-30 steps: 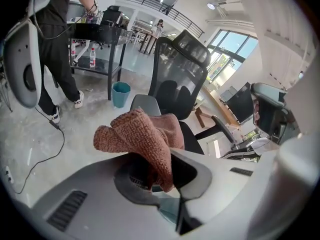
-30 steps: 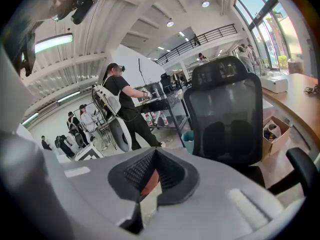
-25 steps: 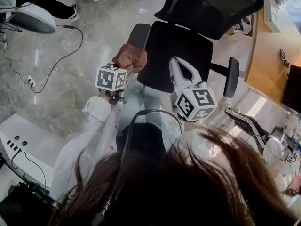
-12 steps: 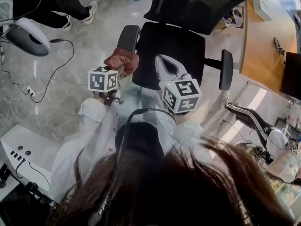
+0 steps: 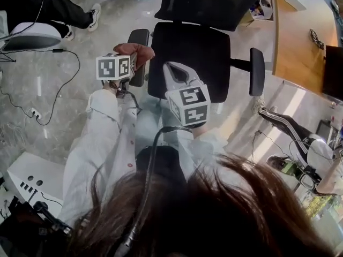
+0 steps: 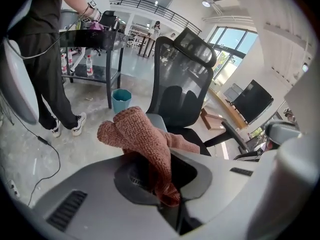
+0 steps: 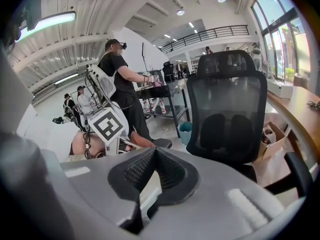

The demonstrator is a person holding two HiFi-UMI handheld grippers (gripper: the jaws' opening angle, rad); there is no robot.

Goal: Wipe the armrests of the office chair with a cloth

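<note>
Now that the left gripper (image 6: 160, 181), clamped on a rust-brown knitted cloth (image 6: 142, 134), has come over the black padded armrest (image 5: 138, 36), wiping looks ready to start; the right gripper (image 7: 155, 156) is closed on nothing.

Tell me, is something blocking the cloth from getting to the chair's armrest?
No, nothing visible blocks it. The cloth, pinched in the left gripper, is right over the armrest on that side. Whether they touch can't be seen.
</note>
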